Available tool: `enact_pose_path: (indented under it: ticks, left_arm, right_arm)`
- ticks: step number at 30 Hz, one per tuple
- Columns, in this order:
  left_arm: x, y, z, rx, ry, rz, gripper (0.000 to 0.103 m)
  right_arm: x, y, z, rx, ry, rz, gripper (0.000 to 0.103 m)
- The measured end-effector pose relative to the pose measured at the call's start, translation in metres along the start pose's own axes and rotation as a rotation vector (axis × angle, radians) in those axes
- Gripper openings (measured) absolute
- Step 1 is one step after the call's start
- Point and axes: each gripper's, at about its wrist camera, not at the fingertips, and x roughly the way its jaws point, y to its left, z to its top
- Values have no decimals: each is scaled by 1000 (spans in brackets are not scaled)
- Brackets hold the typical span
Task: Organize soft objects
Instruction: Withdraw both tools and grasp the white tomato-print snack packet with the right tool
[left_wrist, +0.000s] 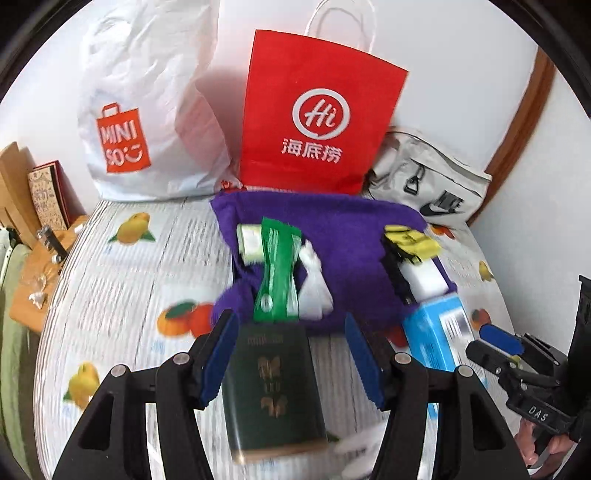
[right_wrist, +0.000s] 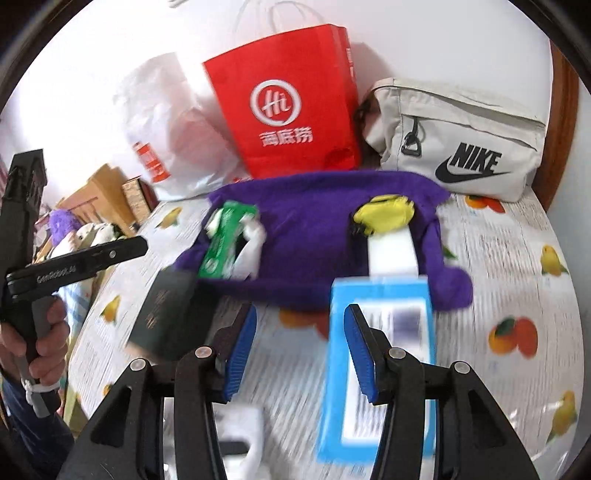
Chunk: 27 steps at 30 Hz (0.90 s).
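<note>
A purple cloth (left_wrist: 343, 229) (right_wrist: 314, 229) lies spread on the fruit-print bedspread (left_wrist: 110, 280). On it rest a green packet (left_wrist: 277, 266), a crumpled white wrapper (left_wrist: 314, 288), a yellow item (left_wrist: 410, 240) and a white block (left_wrist: 424, 277). My left gripper (left_wrist: 291, 354) hovers open in front of the cloth. A dark green box (left_wrist: 273, 391) lies on the bed below its fingers, touching neither pad. My right gripper (right_wrist: 301, 350) is open with nothing between its pads. A light blue box (right_wrist: 380, 369) lies under its right finger.
A red paper bag (left_wrist: 317, 110), a white plastic shopping bag (left_wrist: 147, 110) and a beige Nike pouch (right_wrist: 461, 147) stand against the wall behind the cloth. A wooden side table (left_wrist: 33, 288) with small items is at the left bed edge. A white object (right_wrist: 240, 435) lies near the front.
</note>
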Motion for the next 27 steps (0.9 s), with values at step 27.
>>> enact_pose_path:
  ticks: [27]
  left_arm:
    - [-24,-5,-137,3,83,-21,58]
  right_arm:
    - [-16,55,-170,-132,135,111,56]
